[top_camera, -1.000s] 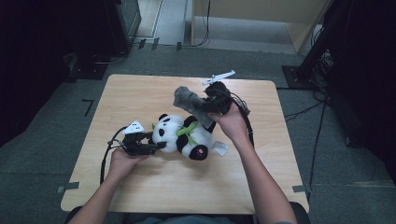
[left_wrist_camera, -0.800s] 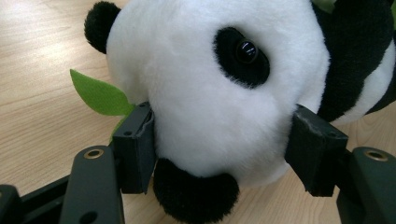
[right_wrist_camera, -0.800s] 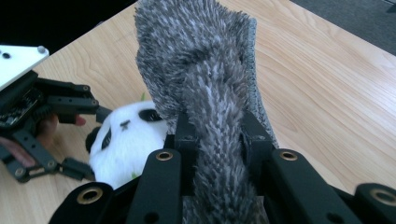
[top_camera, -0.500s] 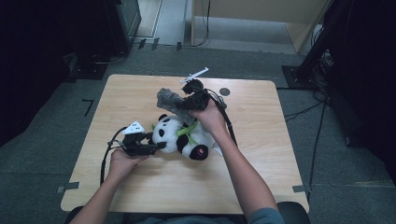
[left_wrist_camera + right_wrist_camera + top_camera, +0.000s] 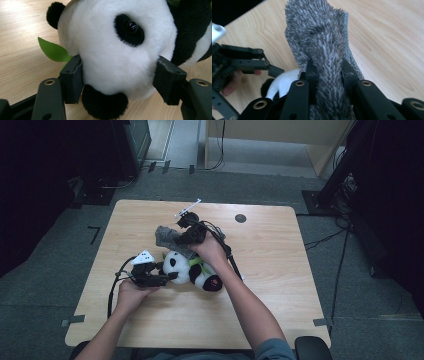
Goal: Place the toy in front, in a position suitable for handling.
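A black-and-white plush panda (image 5: pixel 192 270) lies on the wooden table (image 5: pixel 280 270), its head toward my left gripper (image 5: pixel 170 277). In the left gripper view the pads press on both sides of the panda's head (image 5: pixel 112 50), beside a green felt leaf (image 5: pixel 52 51). My right gripper (image 5: pixel 181 236) hovers just behind the panda's head, shut on a grey fuzzy cloth (image 5: pixel 167 237). In the right gripper view the cloth (image 5: pixel 322 37) is pinched between the jaws and fans out ahead. Below it are the panda's white head (image 5: pixel 284 82) and the left gripper (image 5: pixel 244 62).
A small dark round spot (image 5: pixel 240 218) marks the table's far right part. Black cables (image 5: pixel 114 290) trail from both grippers. Grey carpet surrounds the table, with dark equipment (image 5: pixel 135 145) at the far left and right.
My right gripper has carried the grey cloth leftward and down, from the table's middle to just behind the panda's head. The left gripper and the panda have stayed put.
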The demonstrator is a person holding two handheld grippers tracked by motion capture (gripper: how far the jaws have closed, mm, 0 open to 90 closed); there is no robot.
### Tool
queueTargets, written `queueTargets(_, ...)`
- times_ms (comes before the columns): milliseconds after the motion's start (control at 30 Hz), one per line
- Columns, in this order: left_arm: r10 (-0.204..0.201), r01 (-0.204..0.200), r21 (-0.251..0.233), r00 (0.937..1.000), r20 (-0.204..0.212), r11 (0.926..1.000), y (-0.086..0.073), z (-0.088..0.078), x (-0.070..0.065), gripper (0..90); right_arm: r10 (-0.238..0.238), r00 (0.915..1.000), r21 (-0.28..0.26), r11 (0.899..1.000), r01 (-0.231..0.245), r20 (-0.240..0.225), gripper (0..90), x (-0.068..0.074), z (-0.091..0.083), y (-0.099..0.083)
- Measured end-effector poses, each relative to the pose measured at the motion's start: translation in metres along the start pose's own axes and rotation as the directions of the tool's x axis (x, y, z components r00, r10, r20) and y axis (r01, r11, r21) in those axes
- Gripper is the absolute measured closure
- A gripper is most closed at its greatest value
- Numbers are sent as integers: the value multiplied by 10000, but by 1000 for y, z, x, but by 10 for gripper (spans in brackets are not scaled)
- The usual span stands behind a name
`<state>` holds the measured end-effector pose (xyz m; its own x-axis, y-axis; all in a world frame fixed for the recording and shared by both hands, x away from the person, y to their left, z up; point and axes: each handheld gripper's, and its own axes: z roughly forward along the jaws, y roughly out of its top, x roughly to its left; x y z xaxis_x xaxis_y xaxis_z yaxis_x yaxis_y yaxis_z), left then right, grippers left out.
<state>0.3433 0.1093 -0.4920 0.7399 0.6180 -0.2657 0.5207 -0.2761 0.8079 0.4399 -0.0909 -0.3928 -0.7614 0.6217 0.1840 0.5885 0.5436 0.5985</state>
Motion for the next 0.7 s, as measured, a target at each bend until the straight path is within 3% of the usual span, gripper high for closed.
queueTargets(267,-306,307,113,9995,-12,9995,1,0,0,329,371,9993,238,9990,-373,80,738,-17,2,-9)
queueTargets(367,-595,595,116,9982,69,9982,1,0,2,335,500,9975,382,9979,-519,494,738,-25,-1,-14)
queueTargets(467,-515,515,180,9987,7,9985,1,0,1,346,770,9916,641,9944,-839,1041,738,-39,-6,-22)
queueTargets(700,-492,494,282,9988,-61,9984,0,-1,0,366,1109,9827,678,9902,-1220,1485,741,-55,-22,-31)
